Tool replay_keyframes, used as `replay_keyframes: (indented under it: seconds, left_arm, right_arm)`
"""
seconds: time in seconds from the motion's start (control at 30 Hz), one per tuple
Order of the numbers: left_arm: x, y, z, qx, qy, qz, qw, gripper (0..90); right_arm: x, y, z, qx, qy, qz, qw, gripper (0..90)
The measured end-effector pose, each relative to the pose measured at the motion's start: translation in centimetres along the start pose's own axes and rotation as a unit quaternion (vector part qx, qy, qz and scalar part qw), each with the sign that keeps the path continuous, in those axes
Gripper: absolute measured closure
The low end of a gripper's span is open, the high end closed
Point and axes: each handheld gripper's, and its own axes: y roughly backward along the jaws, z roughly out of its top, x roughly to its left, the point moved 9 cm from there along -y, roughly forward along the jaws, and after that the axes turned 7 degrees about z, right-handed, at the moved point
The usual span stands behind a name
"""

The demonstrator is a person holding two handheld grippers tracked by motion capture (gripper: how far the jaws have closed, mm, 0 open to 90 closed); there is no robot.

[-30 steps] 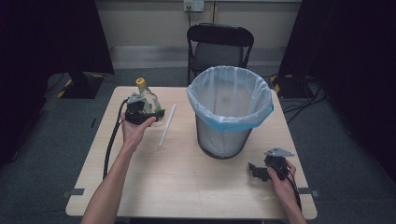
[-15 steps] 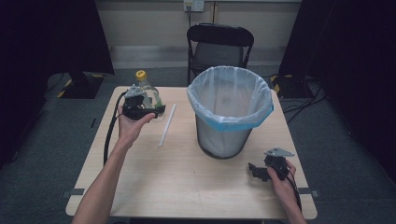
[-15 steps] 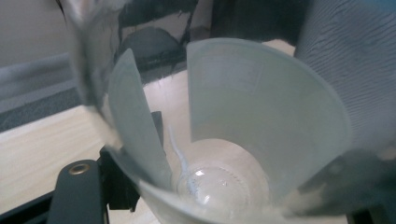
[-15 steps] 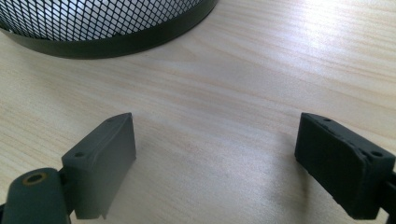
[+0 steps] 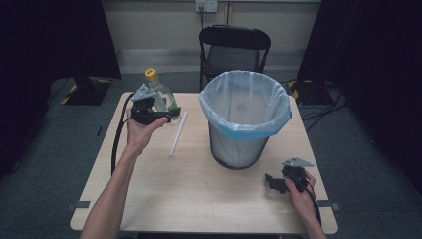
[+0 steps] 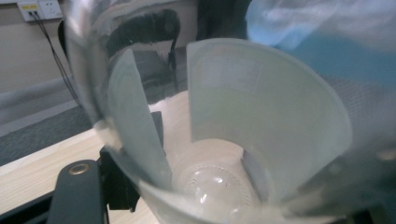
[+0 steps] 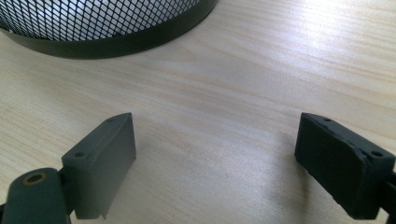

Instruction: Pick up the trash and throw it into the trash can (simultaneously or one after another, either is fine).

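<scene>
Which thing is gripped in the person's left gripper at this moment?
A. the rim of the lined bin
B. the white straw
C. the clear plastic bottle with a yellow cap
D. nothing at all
C: in the high view the left gripper is closed on the clear bottle with its yellow cap, held above the table, while the white straw lies loose on the wood beside the bin.

A mesh bin [image 5: 244, 134] with a pale liner stood on the wooden desk [image 5: 199, 199]. A white straw [image 5: 177, 133] lay left of it; a black chair [image 5: 234, 47] stood behind.
</scene>
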Motion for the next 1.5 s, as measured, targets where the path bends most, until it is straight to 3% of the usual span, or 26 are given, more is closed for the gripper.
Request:
replay_keyframes:
  seconds: [0.2, 0.37, 0.63, 0.77, 1.1, 1.33, 1.43, 1.5]
  left_arm:
    - [-0.3, 0.3, 1.4, -0.012, -0.001, -0.004, 0.9999, 27.9]
    - [-0.7, 0.6, 3.4, -0.031, 0.0, -0.006, 0.9995, 27.9]
    - [-1.7, 1.2, 5.3, -0.063, 0.008, -0.02, 0.9978, 27.9]
    - [-2.6, 1.7, 6.9, -0.085, 0.01, -0.026, 0.996, 27.9]
    - [-3.5, 2.4, 9.7, -0.112, 0.005, -0.03, 0.9933, 27.9]
    - [-4.2, 2.8, 11.5, -0.133, 0.007, -0.042, 0.9901, 27.9]
    - [-4.8, 2.9, 12.5, -0.146, 0.018, -0.049, 0.9879, 27.9]
    - [-5.1, 2.9, 12.9, -0.148, 0.013, -0.053, 0.9875, 27.9]
  right_arm:
    - [0.0, 0.0, 0.0, 0.0, 0.0, 0.0, 1.0, 11.6]
    - [0.0, 0.0, 0.0, 0.0, 0.0, 0.0, 1.0, 11.6]
    - [0.0, 0.0, 0.0, 0.0, 0.0, 0.0, 1.0, 11.6]
    - [0.0, 0.0, 0.0, 0.0, 0.0, 0.0, 1.0, 11.6]
    - [0.0, 0.0, 0.0, 0.0, 0.0, 0.0, 1.0, 11.6]
    - [0.0, 0.0, 0.0, 0.0, 0.0, 0.0, 1.0, 11.6]
    - [0.0, 0.0, 0.0, 0.0, 0.0, 0.0, 1.0, 11.6]
    - [0.0, 0.0, 0.0, 0.0, 0.0, 0.0, 1.0, 11.6]
